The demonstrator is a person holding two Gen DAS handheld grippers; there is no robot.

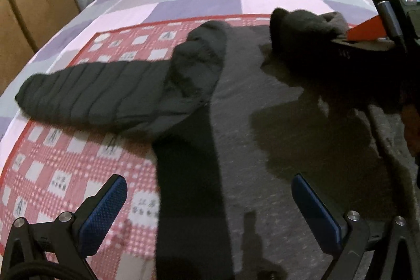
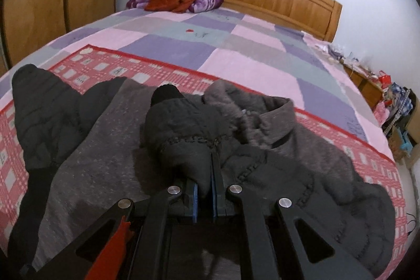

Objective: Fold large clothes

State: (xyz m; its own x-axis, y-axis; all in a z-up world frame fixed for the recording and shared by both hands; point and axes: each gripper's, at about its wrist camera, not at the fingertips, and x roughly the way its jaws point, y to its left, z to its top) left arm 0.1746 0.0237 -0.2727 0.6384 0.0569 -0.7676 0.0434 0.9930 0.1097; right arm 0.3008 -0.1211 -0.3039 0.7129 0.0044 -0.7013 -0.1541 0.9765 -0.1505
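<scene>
Blue-padded fingers (image 1: 102, 214) of the left gripper (image 1: 210, 217) stand wide apart, released, hovering over the dark grey coat (image 1: 262, 148) spread on the red checked blanket (image 1: 78, 162) of the bed (image 2: 236, 43). Its quilted black sleeve (image 1: 92, 93) lies out to the left. Right gripper (image 2: 204, 190) jaws are clenched on a bunched fold of the coat (image 2: 183, 127) near the collar (image 2: 278, 120).
</scene>
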